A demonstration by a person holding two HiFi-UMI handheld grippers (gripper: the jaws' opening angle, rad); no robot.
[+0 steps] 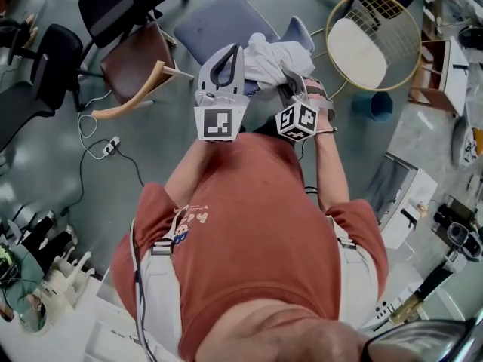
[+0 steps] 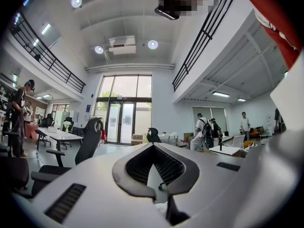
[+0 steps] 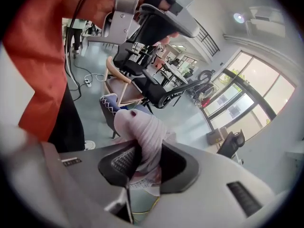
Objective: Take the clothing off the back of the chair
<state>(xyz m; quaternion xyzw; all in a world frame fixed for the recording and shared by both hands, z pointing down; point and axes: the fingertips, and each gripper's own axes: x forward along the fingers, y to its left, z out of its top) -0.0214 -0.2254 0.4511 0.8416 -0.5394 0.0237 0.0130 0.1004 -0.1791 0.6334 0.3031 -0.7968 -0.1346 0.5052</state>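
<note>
White clothing (image 1: pixel 268 55) is bunched over the near edge of a blue-grey chair (image 1: pixel 215 25) just ahead of me. In the right gripper view a fold of that pale cloth (image 3: pixel 145 132) runs up through the jaws of my right gripper (image 3: pixel 142 163), and the ribbed pads press on it from both sides. In the head view the right gripper (image 1: pixel 294 87) is buried in the cloth. My left gripper (image 1: pixel 224 66) hovers left of the clothing, above the chair. It points level, and its jaws (image 2: pixel 154 167) are together with nothing in them.
A brown wooden-armed chair (image 1: pixel 136 66) and black office chairs (image 1: pixel 113 2) stand to the left. A round gold wire frame (image 1: pixel 373 40) and a small blue bin (image 1: pixel 375 105) are on the right. A power strip with its cable (image 1: pixel 109 145) lies on the floor.
</note>
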